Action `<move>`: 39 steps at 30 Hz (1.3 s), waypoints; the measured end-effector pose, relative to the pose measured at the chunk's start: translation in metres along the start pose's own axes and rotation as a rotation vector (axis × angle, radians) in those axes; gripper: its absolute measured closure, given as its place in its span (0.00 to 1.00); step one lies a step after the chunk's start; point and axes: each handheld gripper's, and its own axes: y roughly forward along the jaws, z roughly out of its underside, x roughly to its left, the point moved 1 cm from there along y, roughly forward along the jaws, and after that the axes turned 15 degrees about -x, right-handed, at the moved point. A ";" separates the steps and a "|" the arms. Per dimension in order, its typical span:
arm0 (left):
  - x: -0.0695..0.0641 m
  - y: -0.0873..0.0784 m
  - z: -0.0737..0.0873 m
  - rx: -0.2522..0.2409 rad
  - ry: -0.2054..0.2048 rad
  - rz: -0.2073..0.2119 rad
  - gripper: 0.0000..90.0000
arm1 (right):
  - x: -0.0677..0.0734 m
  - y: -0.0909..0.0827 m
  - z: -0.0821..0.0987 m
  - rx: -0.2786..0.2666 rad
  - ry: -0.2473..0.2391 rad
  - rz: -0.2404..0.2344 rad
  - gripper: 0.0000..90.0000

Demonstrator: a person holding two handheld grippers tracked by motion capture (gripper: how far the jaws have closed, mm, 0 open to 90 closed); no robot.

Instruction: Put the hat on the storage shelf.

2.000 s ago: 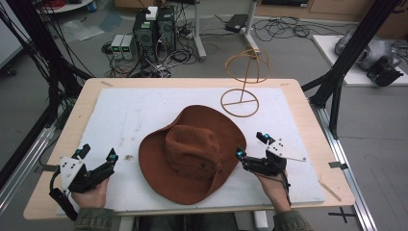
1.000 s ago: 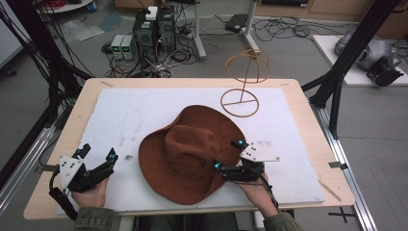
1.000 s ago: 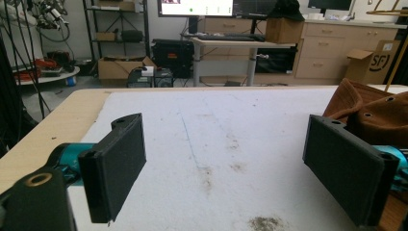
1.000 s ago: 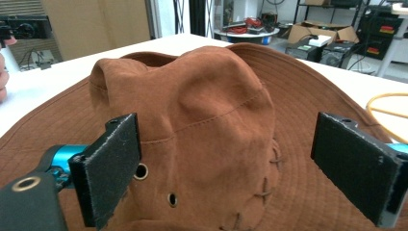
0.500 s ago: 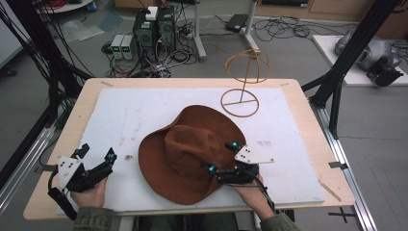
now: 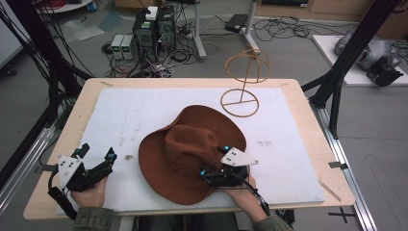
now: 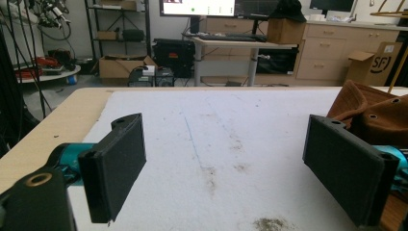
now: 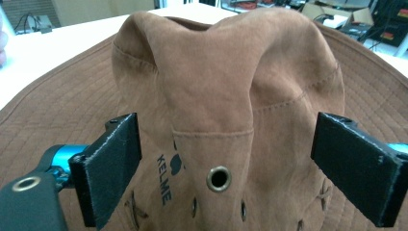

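Covering near brim of hat (image 6: pixel 185 149) – right tool (image 6: pixel 214 161), spread; left tool (image 6: pixel 97 153) spread – empty.

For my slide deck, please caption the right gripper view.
Open right hand-held gripper faces the brown hat, its jaws flanking the crown.

1. The brown brimmed cloth hat (image 6: pixel 185 154) looks like matt, suede-like fabric, with stitched rows across the brim and a shiny metal eyelet (image 8: pixel 219 178) in the crown.
2. The pale wooden table (image 6: pixel 308 120) has a smooth finish; a white sheet (image 6: pixel 125 115) covers it, matt, scuffed and stained.
3. The thin golden wire hat stand (image 6: pixel 243 86) looks like metal or wood.
4. The right gripper (image 8: pixel 231 159) and left gripper (image 7: pixel 226 163) have matt black jaws and glossy teal parts.
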 end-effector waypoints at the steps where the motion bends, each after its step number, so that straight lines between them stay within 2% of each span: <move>1: 0.000 0.000 0.000 0.001 0.000 0.001 0.17 | 0.001 0.001 0.000 -0.001 -0.003 -0.003 0.11; 5: 0.000 0.001 0.000 0.002 0.002 0.004 0.17 | 0.002 0.002 0.000 0.005 -0.009 0.005 0.13; 6: 0.000 0.001 0.000 0.002 0.001 0.004 0.17 | 0.002 0.001 0.000 0.006 -0.004 -0.007 0.18; 10: 0.000 0.001 0.001 0.005 0.002 0.003 0.17 | 0.001 0.002 -0.001 0.011 -0.003 -0.005 0.18; 13: -0.001 0.001 0.001 0.000 0.010 0.008 0.18 | 0.002 0.002 -0.001 0.016 0.002 -0.008 0.24; 14: -0.001 0.001 0.001 -0.001 0.013 0.010 0.19 | 0.002 0.002 -0.001 0.022 0.004 -0.015 0.29; 15: -0.001 0.001 0.001 -0.004 0.017 0.011 0.19 | 0.002 0.002 -0.001 0.022 0.004 -0.015 0.29; 16: -0.002 0.001 0.001 -0.005 0.016 0.012 0.19 | 0.001 0.001 -0.001 0.026 0.002 -0.025 0.41; 18: -0.002 0.001 0.001 0.000 0.020 0.015 0.19 | 0.002 0.000 -0.002 0.024 0.015 -0.036 0.52; 19: -0.002 0.001 0.001 0.000 0.020 0.015 0.19 | 0.002 0.000 -0.002 0.024 0.015 -0.036 0.52; 20: -0.002 0.000 0.001 -0.004 0.024 0.012 0.19 | 0.004 -0.001 -0.004 0.018 0.003 -0.039 0.72; 21: -0.002 0.000 0.001 -0.004 0.024 0.012 0.19 | 0.004 -0.001 -0.004 0.018 0.003 -0.039 0.72; 22: -0.002 0.000 0.001 -0.012 0.022 0.008 0.19 | 0.004 -0.002 -0.004 0.026 -0.012 -0.038 0.92; 27: 0.000 -0.001 0.001 -0.016 0.014 0.000 0.19 | 0.002 -0.002 -0.004 0.048 0.015 -0.026 0.97; 39: 0.000 0.000 0.001 -0.015 0.014 -0.006 0.19 | 0.007 -0.002 -0.004 0.020 -0.026 -0.024 0.97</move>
